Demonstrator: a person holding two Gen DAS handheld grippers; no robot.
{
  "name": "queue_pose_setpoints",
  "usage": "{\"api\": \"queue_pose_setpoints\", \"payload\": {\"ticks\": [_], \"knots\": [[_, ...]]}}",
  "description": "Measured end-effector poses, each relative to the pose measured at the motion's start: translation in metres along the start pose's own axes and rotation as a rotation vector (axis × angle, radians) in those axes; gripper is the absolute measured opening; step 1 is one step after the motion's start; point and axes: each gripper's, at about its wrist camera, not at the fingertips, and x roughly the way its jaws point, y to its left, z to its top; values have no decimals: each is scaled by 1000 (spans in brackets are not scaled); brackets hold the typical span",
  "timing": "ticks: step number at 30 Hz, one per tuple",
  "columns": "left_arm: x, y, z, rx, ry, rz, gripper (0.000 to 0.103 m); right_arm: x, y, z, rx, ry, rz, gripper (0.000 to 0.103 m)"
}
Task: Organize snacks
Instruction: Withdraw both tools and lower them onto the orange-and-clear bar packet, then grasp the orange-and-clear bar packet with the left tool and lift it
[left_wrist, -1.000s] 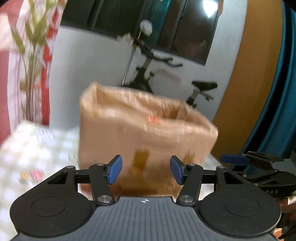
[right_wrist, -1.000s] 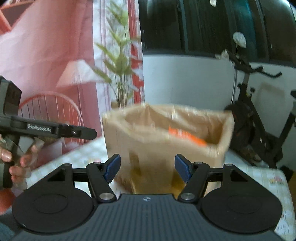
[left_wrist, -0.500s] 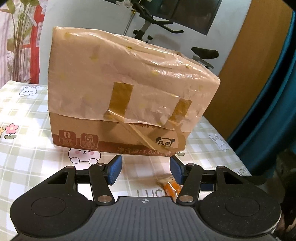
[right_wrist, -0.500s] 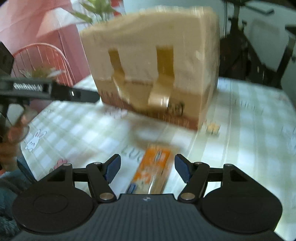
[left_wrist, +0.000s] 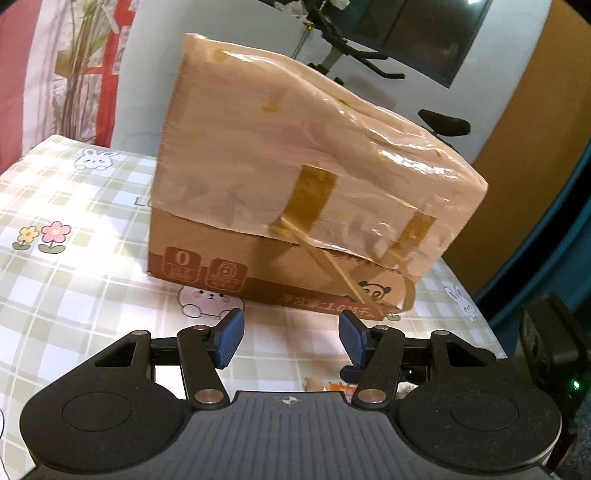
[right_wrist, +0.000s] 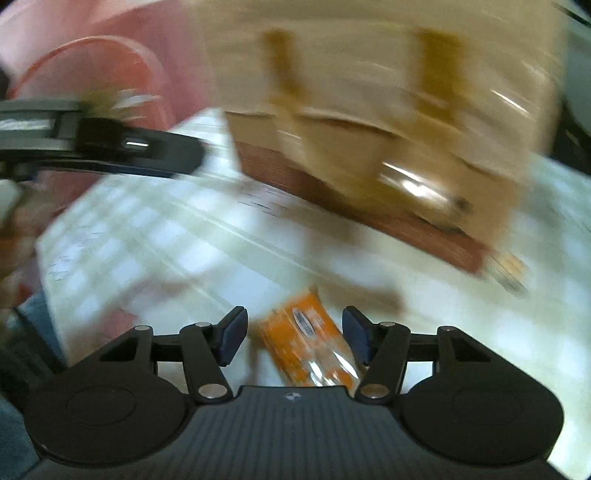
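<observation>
One orange snack pkt (right_wrist: 308, 350) btwn closing right gripper (right_wrist: 294, 334) pads, untouched; left gripper (left_wrist: 291, 338) open, empty.

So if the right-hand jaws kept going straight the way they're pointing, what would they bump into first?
Most likely the orange snack packet, lying on the checked tablecloth between the closing jaws of the right gripper. The cardboard box stands further off. The picture is blurred, so depth is uncertain.

I'm looking across a table (left_wrist: 66, 280) under a green-and-white checked cloth printed with rabbits and flowers. Behind it there's a white wall (left_wrist: 147, 85), and an exercise bike (left_wrist: 354, 59) stands against it below a dark window (left_wrist: 424, 33). On the left I see a red-and-white curtain (left_wrist: 107, 74) with tall dried grasses (left_wrist: 75, 74); right, an ochre wall panel (left_wrist: 532, 155) and a teal curtain (left_wrist: 569, 218).
</observation>
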Motion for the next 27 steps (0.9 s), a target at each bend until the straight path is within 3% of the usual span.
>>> {"api": "queue_pose_setpoints", "payload": {"ticks": [4, 7, 15, 23, 27], "knots": [[4, 8, -6, -27, 30, -4, 59, 1, 15, 7, -98, -7, -35, 60], [15, 8, -14, -36, 77, -14, 59, -11, 5, 0, -80, -10, -67, 61], [47, -5, -32, 1, 177, -69, 59, -48, -5, -36, -91, 16, -185, 78], [63, -12, -45, 30, 245, -94, 59, -36, -11, -49, 10, 68, -125, 78], [66, -10, -47, 6, 248, -108, 59, -32, -8, -44, 1, 53, -108, 68]]}}
